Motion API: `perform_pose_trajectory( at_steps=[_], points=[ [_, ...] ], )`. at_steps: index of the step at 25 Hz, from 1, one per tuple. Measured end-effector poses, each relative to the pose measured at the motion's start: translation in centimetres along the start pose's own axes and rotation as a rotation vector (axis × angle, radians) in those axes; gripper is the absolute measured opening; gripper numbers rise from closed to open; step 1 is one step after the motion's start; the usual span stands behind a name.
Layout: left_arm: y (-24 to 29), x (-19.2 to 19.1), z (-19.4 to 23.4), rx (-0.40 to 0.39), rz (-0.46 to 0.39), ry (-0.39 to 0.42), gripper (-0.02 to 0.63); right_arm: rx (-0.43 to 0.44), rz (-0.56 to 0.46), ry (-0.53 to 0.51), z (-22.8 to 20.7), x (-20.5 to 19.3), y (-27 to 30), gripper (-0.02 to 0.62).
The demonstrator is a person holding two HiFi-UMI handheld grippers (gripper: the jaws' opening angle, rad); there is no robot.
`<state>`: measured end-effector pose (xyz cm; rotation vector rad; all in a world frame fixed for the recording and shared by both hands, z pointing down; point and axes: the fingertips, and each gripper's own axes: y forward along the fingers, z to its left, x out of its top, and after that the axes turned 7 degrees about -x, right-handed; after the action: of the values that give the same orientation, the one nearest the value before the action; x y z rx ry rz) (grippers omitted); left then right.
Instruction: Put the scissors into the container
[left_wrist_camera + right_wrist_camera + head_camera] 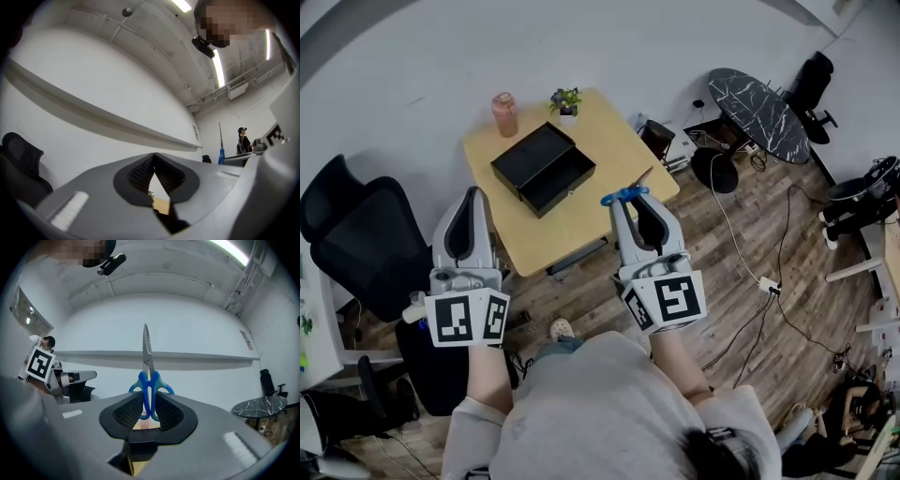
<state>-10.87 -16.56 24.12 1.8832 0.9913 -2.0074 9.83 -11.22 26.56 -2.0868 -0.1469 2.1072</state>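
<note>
I am pinching the blue scissors (149,380) by their handles in my right gripper (630,197), mid-frame right of the black container (544,169), blades leading for the drop, while my left gripper (472,197) is idling pressed together, empty.

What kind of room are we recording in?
Probably an office or lab workroom rather than a home. A black office chair stands beside a small wooden table, a round marble-topped table sits off to the side, and a power strip lies on the wood floor.

table (614,150) | black container (544,169) | pink bottle (504,113) | potted plant (566,101)
</note>
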Motion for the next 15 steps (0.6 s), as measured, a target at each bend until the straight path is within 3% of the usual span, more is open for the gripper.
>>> perform_pose_trajectory(
  at_steps=[15],
  points=[
    [4.5, -2.5, 6.6, -0.044, -0.010, -0.018, 0.058, -0.058, -0.015, -0.009, 1.9, -1.3, 6.5, 0.084]
  ],
)
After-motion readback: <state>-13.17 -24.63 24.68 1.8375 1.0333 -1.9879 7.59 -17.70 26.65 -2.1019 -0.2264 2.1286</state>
